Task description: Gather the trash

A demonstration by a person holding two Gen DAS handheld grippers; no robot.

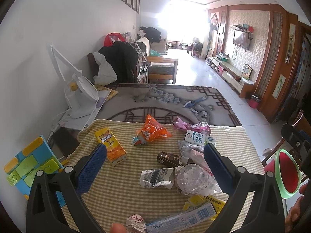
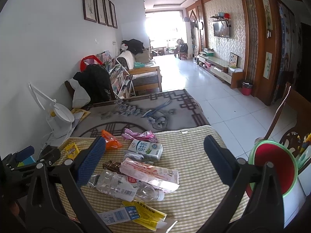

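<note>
Checked cloth [image 1: 120,194] filling lower frame, red bin [image 2: 276,167] (green rim) at right edge, left gripper [image 1: 155,155] and right gripper [image 2: 154,151] both spread wide, empty, above trash, crushed bottle [image 2: 124,186] centre, milk carton [image 2: 147,150] behind it

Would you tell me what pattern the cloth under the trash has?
The cloth is a yellow-green and cream gingham check, clearest in the right wrist view.

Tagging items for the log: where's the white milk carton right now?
The milk carton lies on its side at the far middle of the checked cloth, just behind the pink snack box and in front of the pink wrapper.
</note>
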